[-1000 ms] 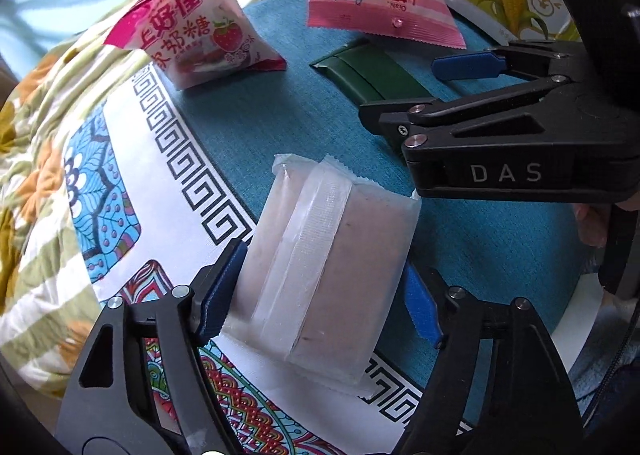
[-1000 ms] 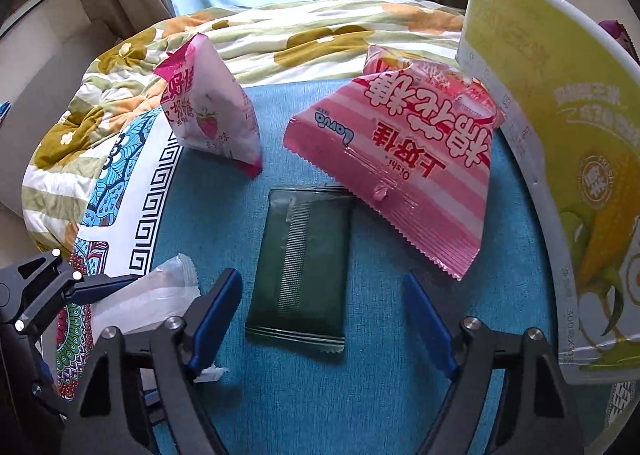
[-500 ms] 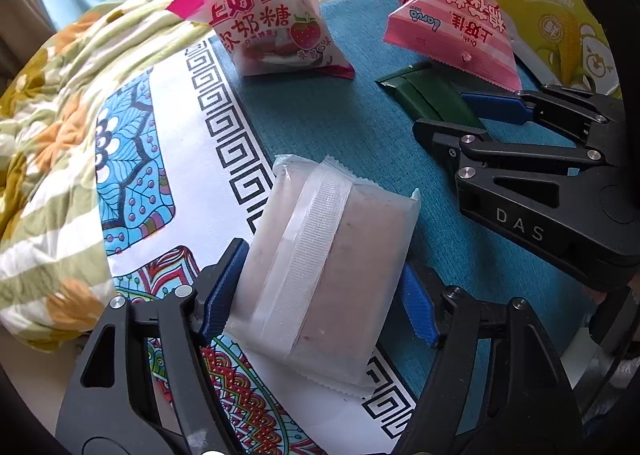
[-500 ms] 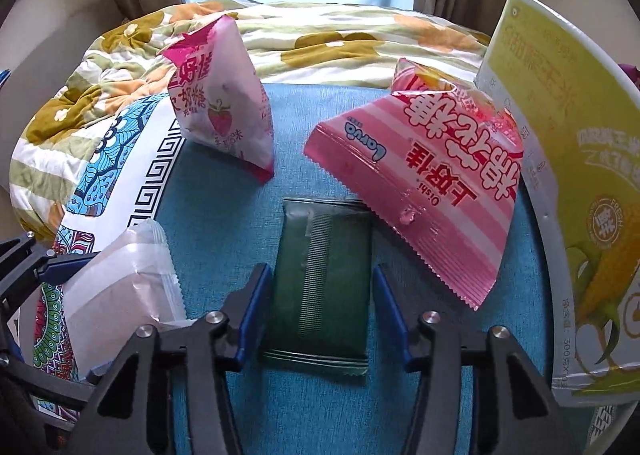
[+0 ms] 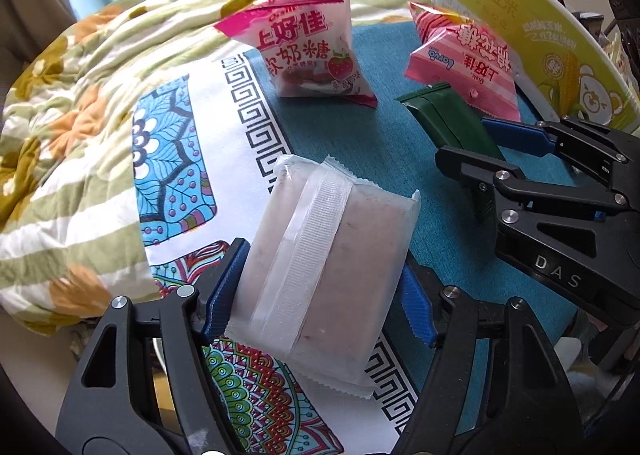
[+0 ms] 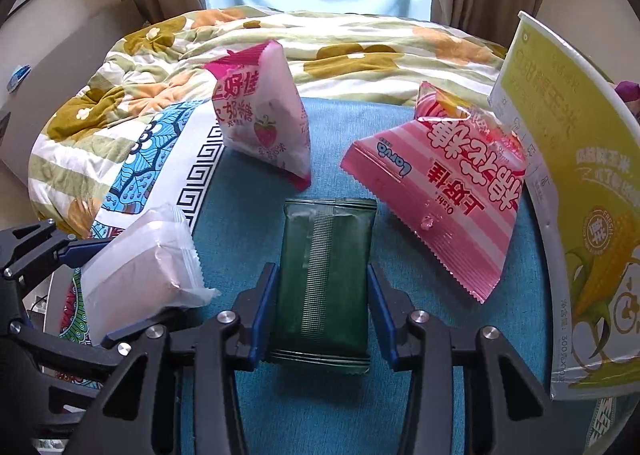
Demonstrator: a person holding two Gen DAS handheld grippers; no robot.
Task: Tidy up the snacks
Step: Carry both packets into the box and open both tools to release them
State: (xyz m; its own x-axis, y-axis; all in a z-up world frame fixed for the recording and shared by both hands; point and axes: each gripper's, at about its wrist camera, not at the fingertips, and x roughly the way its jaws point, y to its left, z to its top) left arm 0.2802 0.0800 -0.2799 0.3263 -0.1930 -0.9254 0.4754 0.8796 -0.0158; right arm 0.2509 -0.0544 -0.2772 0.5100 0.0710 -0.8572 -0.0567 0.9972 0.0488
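Right wrist view: right gripper (image 6: 322,291) clamps green packet (image 6: 326,275), long axis pointing away; bare teal cloth (image 6: 248,191) ahead. Left gripper (image 5: 320,295) grips pale packet (image 5: 324,267) lengthwise.

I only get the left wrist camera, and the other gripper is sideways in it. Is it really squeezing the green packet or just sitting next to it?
Observer: It's squeezing. In the right wrist view the right gripper has its blue pads pressed on both long edges of the green packet.
Child: Did it grab the middle or the end?
Observer: Nearer the end closest to that camera. Only a short bit of the packet pokes out behind the pads, and the longer part reaches forward towards the pink bags.
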